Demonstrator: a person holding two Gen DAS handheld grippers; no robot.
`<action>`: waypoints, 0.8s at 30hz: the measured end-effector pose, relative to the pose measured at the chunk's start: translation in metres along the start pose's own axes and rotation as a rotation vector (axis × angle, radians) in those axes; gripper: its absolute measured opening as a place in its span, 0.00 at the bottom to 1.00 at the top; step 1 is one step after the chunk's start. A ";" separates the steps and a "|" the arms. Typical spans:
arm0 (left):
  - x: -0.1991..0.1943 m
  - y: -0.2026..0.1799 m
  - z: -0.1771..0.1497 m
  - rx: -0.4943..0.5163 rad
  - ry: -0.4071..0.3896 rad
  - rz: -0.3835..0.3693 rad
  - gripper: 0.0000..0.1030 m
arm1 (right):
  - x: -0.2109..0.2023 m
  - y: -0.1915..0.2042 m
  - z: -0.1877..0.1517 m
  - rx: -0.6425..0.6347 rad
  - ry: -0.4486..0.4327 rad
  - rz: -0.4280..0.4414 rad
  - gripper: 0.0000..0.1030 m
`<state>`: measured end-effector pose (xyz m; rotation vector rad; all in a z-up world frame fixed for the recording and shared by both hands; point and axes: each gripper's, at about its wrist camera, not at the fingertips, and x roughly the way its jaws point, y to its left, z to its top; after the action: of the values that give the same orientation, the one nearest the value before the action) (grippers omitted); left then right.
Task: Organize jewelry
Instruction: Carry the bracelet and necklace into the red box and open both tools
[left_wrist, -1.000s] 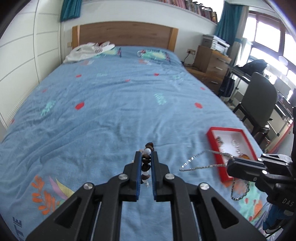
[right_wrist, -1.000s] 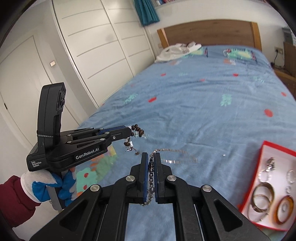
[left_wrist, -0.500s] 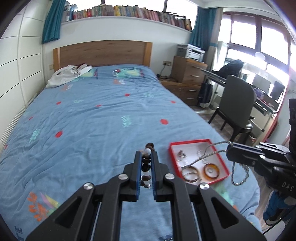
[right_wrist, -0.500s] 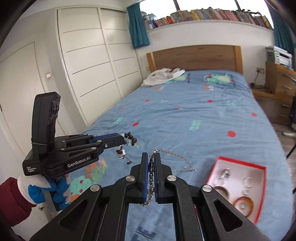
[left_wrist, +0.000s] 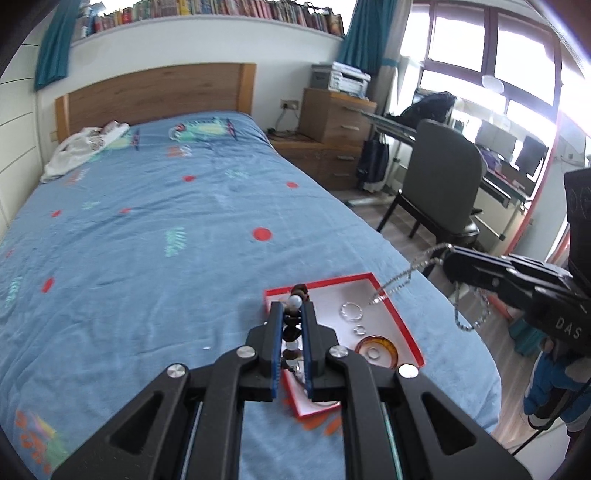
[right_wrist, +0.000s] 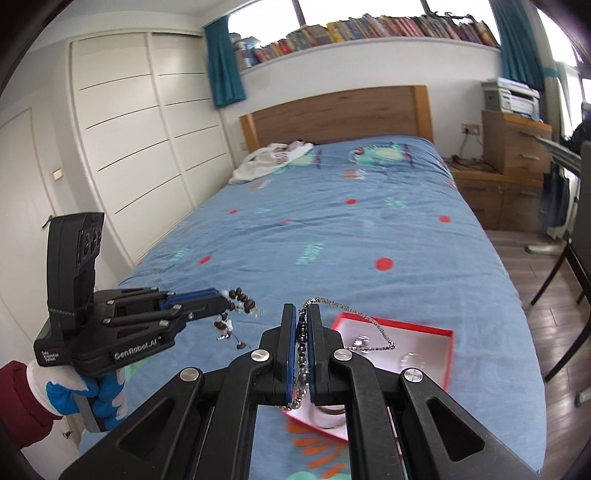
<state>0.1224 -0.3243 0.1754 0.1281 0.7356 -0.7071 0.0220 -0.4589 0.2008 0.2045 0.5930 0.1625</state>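
While my left claw (left_wrist: 291, 332) pinches the bead bracelet (left_wrist: 292, 314) and my right claw (right_wrist: 303, 350) clamps the silver chain (right_wrist: 354, 317), that loop dangling toward 2 o'clock could snag the red tray (right_wrist: 448, 354) rim and tip it.

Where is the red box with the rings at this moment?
The red box lies on the blue bed cover, near the bed's foot on the window side. In the left wrist view it sits just beyond the left tool.
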 end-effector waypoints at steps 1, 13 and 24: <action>0.011 -0.004 -0.001 0.002 0.013 -0.008 0.09 | 0.005 -0.008 -0.001 0.010 0.005 -0.005 0.05; 0.145 -0.041 -0.025 0.027 0.177 -0.064 0.09 | 0.079 -0.105 -0.037 0.127 0.123 -0.054 0.05; 0.205 -0.029 -0.044 0.000 0.260 -0.057 0.09 | 0.125 -0.130 -0.064 0.127 0.209 -0.071 0.06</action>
<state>0.1861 -0.4435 0.0119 0.2021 0.9913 -0.7525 0.1001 -0.5494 0.0503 0.2915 0.8182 0.0781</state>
